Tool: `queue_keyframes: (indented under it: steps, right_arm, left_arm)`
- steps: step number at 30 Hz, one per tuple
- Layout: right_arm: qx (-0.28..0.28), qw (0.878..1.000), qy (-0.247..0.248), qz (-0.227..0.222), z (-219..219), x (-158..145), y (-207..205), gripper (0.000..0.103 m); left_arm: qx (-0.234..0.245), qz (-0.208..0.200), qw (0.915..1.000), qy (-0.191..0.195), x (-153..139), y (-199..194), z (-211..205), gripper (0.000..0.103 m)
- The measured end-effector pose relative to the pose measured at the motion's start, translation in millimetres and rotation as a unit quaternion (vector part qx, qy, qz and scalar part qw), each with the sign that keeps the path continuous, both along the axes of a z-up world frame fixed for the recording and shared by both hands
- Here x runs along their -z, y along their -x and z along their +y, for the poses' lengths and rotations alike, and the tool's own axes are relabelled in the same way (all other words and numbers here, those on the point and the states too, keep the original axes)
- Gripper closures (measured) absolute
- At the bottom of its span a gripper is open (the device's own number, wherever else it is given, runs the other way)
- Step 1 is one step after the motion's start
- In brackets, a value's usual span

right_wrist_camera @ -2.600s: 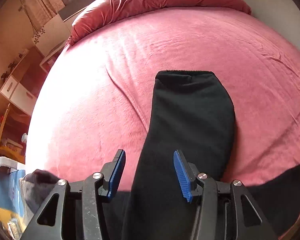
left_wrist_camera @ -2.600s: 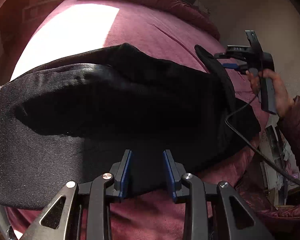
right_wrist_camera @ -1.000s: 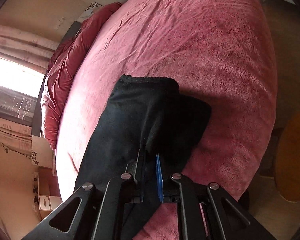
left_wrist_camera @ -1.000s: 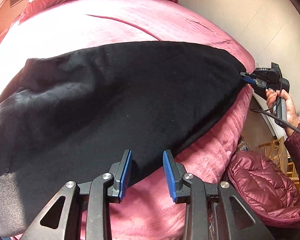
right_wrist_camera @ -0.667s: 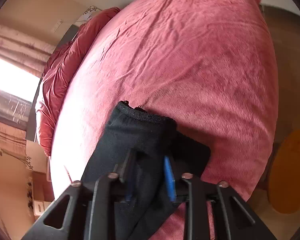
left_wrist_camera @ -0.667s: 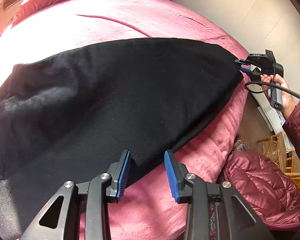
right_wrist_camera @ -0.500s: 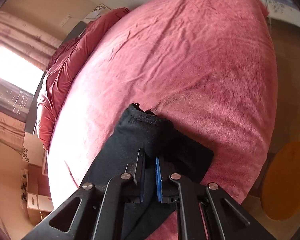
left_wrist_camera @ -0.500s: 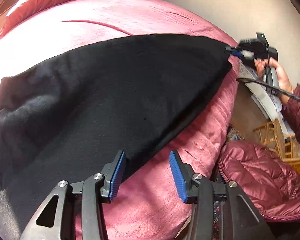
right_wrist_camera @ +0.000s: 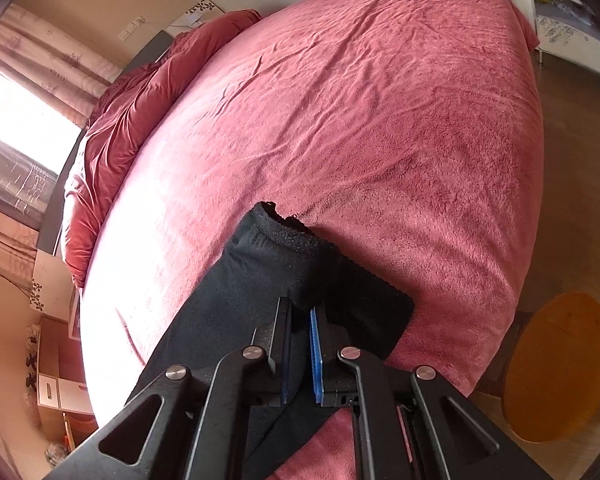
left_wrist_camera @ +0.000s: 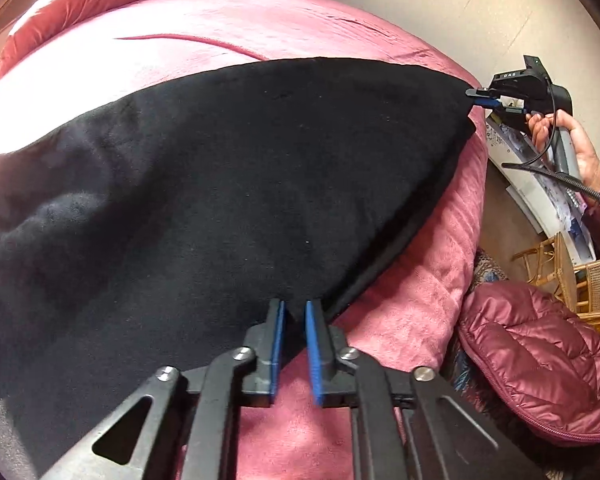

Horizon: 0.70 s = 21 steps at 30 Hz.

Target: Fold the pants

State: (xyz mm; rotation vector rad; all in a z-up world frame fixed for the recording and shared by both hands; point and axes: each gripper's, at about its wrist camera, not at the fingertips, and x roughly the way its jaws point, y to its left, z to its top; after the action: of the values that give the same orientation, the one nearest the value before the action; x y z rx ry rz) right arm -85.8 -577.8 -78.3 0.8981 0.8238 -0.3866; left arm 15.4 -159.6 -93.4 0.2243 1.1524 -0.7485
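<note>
Both grippers are on the black pants (left_wrist_camera: 228, 184), which lie spread across the pink bed (right_wrist_camera: 380, 100). The left gripper (left_wrist_camera: 294, 336) has its jaws clenched on the near edge of the fabric, and the right gripper (right_wrist_camera: 300, 344) is clamped on a bunched cuff end (right_wrist_camera: 288, 236), its ribbed hem poking up past the blue pads.

The risk: both bites look shallow, right at the cloth's rim. Pull hard or unevenly and an edge could slide out, dropping that corner and spoiling the fold line. The right side seems to hold a wad of layers, not a flat edge, so one layer may slip free and leave a lump. The plush blanket (left_wrist_camera: 412, 300) may drag on the fabric, creasing it underneath.
</note>
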Motion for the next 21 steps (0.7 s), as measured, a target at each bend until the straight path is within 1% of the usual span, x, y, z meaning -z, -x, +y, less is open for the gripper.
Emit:
queue_keyframes:
  steps: [3, 6, 7, 8, 9, 10, 11, 12, 14, 16, 21]
  right_arm:
    - [-0.002, 1.000, 0.003, -0.006, 0.0, -7.9, 0.0, 0.094]
    - [-0.010, 1.000, 0.006, -0.017, 0.5, -17.7, -1.4, 0.095]
    - [-0.014, 1.000, 0.012, -0.016, 2.2, -20.8, -1.7, 0.095]
    - [-0.017, 1.000, 0.017, -0.015, 3.4, -22.9, -2.1, 0.095]
    - [-0.019, 1.000, 0.019, -0.014, 4.7, -24.4, -2.0, 0.095]
    - [-0.018, 1.000, 0.020, -0.013, 5.2, -25.1, -1.8, 0.095]
    - [-0.017, 1.000, 0.019, -0.012, 5.3, -25.3, -1.5, 0.095]
    - [-0.016, 1.000, 0.017, -0.012, 5.1, -25.6, -1.0, 0.095]
    - [-0.018, 1.000, 0.016, -0.014, 4.9, -27.4, -0.3, 0.095]
    - [-0.021, 1.000, 0.017, -0.017, 6.8, -30.5, 2.0, 0.095]
    - [-0.021, 0.999, 0.014, -0.020, 7.0, -33.4, 4.6, 0.095]
  left_arm:
    - [0.006, -0.012, 0.9999, -0.009, -1.6, 0.1, -2.7, 0.102]
    - [0.011, -0.010, 0.9999, -0.001, -5.0, -1.1, -2.0, 0.102]
    - [0.011, -0.014, 0.9998, -0.004, -6.9, -0.9, -3.1, 0.099]
    - [0.010, -0.023, 0.9997, -0.007, -9.7, -0.6, -4.0, 0.080]
    - [0.009, -0.027, 0.9996, -0.003, -12.4, -0.9, -4.4, 0.070]
    - [0.011, -0.022, 0.9997, 0.009, -14.3, -1.9, -5.2, 0.067]
    - [0.015, -0.017, 0.9996, 0.016, -15.5, -2.9, -8.3, 0.066]
    - [0.016, -0.022, 0.9995, 0.013, -16.3, -3.4, -12.2, 0.066]
    - [0.025, -0.036, 0.9990, -0.008, -13.9, -4.3, -23.9, 0.066]
    - [0.036, -0.034, 0.9985, -0.022, -9.5, -7.4, -34.4, 0.066]
    - [0.061, -0.026, 0.9977, -0.014, -8.6, -8.1, -48.4, 0.066]
